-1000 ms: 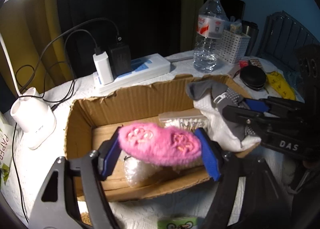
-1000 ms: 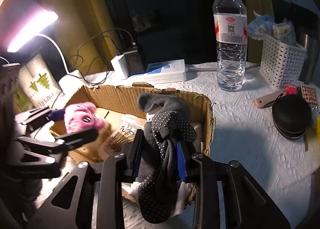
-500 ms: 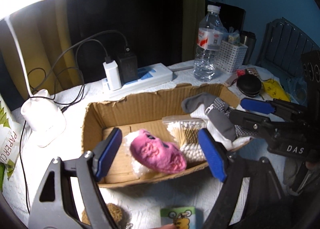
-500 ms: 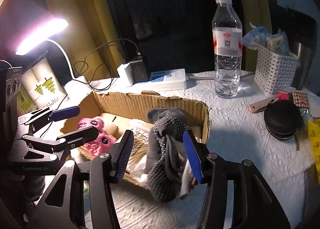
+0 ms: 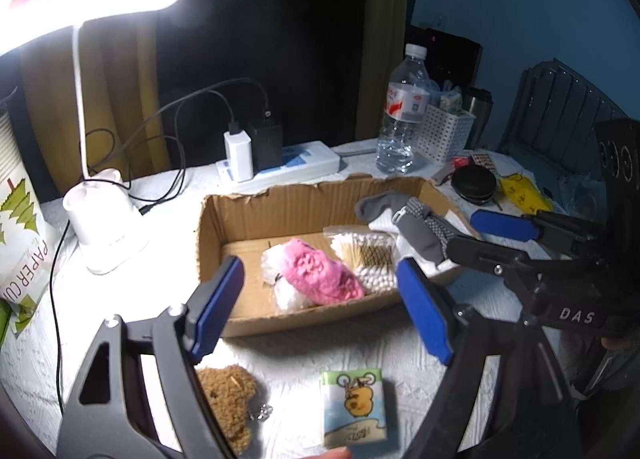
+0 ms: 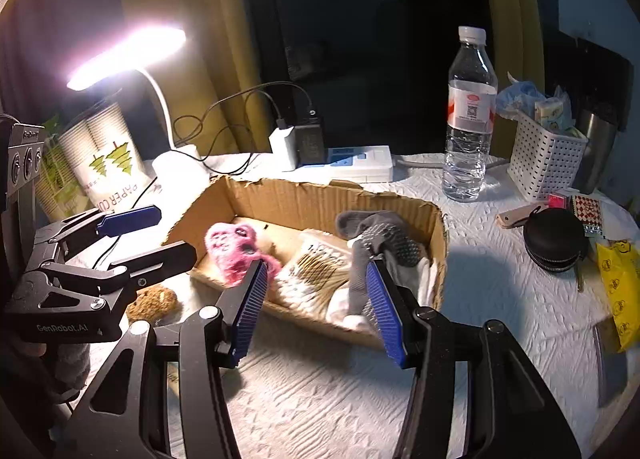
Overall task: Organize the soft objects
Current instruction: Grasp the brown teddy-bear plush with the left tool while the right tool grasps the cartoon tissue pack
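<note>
An open cardboard box [image 5: 256, 215] [image 6: 288, 199] sits mid-table. Inside lie a pink plush toy [image 5: 320, 273] [image 6: 234, 247], a bag of cotton swabs [image 5: 370, 259] [image 6: 316, 275] and a grey dotted sock [image 5: 420, 227] [image 6: 380, 243] on white cloth at the right end. My left gripper [image 5: 320, 311] is open and empty, held above the box's near wall. My right gripper [image 6: 316, 307] is open and empty, just in front of the box near the sock. A brown plush toy [image 5: 228, 395] [image 6: 152, 303] lies on the table before the box.
A tissue pack [image 5: 356, 403] lies near the brown toy. A lit desk lamp [image 5: 104, 227], power strip with chargers [image 5: 276, 167], water bottle [image 6: 470, 119], white basket [image 6: 544, 159], black round case [image 6: 554, 239] and yellow bag [image 6: 618, 283] surround the box.
Both grippers opened and pulled back. The pink toy dropped from the left gripper into the box. The sock left the right gripper and lies in the box's right end.
</note>
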A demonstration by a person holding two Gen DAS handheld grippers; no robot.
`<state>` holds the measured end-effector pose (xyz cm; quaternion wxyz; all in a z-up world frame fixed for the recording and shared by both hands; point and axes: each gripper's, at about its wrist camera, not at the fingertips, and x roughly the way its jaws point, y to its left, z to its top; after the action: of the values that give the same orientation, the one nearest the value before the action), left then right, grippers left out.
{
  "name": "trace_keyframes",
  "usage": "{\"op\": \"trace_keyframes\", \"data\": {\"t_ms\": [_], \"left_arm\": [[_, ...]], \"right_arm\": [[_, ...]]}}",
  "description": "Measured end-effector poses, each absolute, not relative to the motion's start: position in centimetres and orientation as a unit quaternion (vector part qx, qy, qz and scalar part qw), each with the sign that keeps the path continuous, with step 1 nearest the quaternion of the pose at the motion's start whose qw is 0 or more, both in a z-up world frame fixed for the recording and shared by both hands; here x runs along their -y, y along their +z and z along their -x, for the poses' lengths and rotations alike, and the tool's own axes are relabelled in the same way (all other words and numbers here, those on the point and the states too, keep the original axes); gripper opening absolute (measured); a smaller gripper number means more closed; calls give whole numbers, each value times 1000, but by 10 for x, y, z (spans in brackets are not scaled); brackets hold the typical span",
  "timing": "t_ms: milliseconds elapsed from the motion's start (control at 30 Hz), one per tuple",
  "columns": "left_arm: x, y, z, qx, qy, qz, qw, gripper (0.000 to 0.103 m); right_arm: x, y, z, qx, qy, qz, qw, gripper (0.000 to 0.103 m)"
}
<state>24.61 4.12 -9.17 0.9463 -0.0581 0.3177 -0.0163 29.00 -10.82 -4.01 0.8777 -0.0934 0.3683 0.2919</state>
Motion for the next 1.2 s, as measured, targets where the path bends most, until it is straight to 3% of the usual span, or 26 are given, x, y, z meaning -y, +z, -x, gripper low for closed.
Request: {"op": "trace_keyframes", "data": {"t_ms": [767,867,967,1200], "left_arm": [[-88,-137,-195,-340,4,92,936,80],[-95,-147,-194,-355,8,93,930,80],[-99,-159,-195,-372,12,94,923,80],[-105,-176,-198,-401,15,86,912,80]], "right_arm": [[61,-70,-240,-396,302,125,858,56],[57,-75,-238,-402,302,124,855,60],[51,-83,-236,-413,307,125,848,72],[43,-99,-233,-434,310,116,838,72]]}}
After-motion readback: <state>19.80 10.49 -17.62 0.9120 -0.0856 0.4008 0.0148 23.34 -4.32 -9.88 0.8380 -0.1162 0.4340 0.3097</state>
